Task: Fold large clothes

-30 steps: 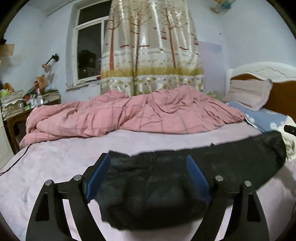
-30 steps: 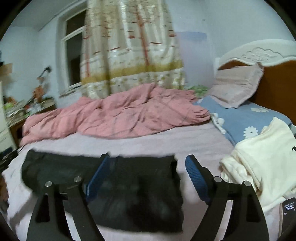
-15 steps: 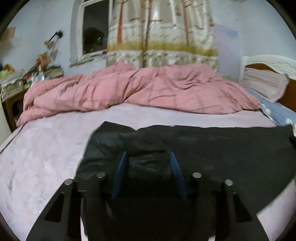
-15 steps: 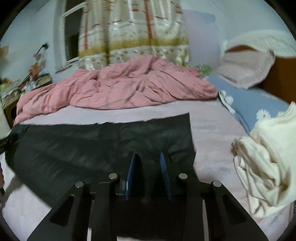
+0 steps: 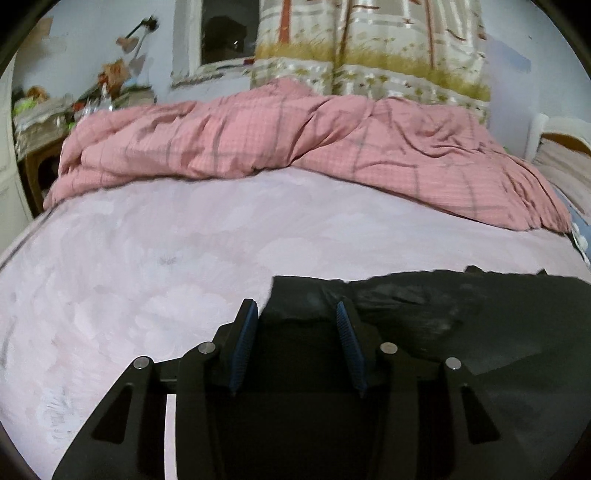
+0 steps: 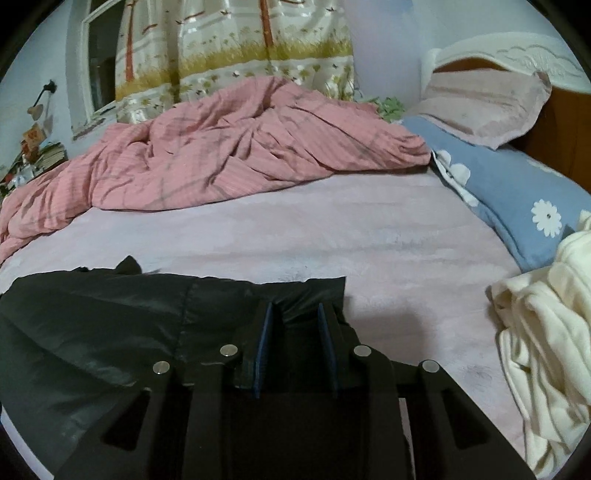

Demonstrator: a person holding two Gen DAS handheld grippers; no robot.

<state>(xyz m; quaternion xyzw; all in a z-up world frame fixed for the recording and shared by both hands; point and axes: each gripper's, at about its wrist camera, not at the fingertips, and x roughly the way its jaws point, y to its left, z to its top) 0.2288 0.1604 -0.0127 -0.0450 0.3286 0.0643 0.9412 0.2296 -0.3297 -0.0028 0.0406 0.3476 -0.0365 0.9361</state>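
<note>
Home bedroom: bed with pink quilt, pillows, carved headboard, tree-print curtain by window.

Each claw, left and right, was matte black, with 2 angular fingers faced in ribbed blue pads and 4 round silver screws across its linkage.
</note>
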